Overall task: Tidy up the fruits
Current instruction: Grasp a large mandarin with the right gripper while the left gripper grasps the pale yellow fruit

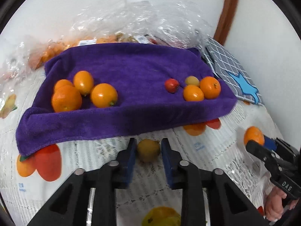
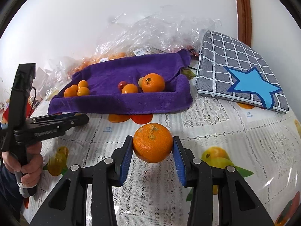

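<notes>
A purple towel (image 1: 124, 71) lies on the table with a group of orange fruits (image 1: 84, 92) at its left and oranges, a small red fruit (image 1: 171, 85) and a yellowish fruit (image 1: 191, 81) at its right. My left gripper (image 1: 148, 150) has a small yellow-green fruit (image 1: 148, 149) between its blue pads, just below the towel's front edge; the pads stand slightly apart from it. My right gripper (image 2: 152, 146) is shut on a large orange (image 2: 152, 144) held above the tablecloth, in front of the towel (image 2: 120, 94). It also shows at the right of the left wrist view (image 1: 254, 135).
Crumpled clear plastic bags (image 1: 131, 18) with more fruit lie behind the towel against the wall. A grey checked cushion with a blue star (image 2: 242, 71) lies at the right. The tablecloth (image 2: 207, 124) is white lace with printed fruit pictures. A brown door frame (image 2: 242, 9) stands behind.
</notes>
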Motion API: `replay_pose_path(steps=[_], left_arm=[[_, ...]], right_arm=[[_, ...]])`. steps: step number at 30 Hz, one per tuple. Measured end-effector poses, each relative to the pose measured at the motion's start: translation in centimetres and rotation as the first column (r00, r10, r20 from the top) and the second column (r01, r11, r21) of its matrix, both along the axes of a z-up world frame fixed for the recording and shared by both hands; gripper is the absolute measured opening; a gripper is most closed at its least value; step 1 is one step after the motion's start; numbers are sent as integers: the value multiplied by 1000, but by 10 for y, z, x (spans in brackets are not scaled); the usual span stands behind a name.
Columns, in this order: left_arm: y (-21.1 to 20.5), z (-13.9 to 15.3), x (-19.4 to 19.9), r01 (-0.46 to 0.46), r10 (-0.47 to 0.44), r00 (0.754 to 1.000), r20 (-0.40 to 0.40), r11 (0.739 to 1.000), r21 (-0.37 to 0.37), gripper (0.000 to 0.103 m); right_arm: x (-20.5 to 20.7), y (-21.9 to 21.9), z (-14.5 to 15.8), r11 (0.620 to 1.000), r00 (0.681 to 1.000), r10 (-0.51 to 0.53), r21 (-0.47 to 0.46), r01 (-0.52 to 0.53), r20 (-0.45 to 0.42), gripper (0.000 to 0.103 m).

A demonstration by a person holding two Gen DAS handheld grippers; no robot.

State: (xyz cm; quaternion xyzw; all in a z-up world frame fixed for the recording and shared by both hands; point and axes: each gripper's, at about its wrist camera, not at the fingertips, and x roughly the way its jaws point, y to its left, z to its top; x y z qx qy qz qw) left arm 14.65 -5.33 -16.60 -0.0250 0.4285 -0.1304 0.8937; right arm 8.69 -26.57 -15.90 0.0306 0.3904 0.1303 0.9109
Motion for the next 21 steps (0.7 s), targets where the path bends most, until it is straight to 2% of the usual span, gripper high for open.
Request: replay_pose_path(steps=[2, 5, 8, 21], left_arm=[[2, 1, -2, 8, -8, 1000, 2, 1000, -11, 25], [12, 4, -6, 6, -5, 1000, 19, 998, -66, 25], [17, 6, -9, -15, 17, 999, 30, 997, -80, 25], [17, 17, -18, -16, 21, 995, 101, 999, -50, 25]], right_arm=[[0, 0, 0, 1000, 1000, 1, 2, -1, 1, 41], [1, 1, 0, 1000, 1000, -8, 4, 8, -9, 41], [1, 2, 0, 1000, 1000, -7, 4, 7, -10, 41], [3, -9, -1, 996, 996, -82, 34, 83, -18, 41]])
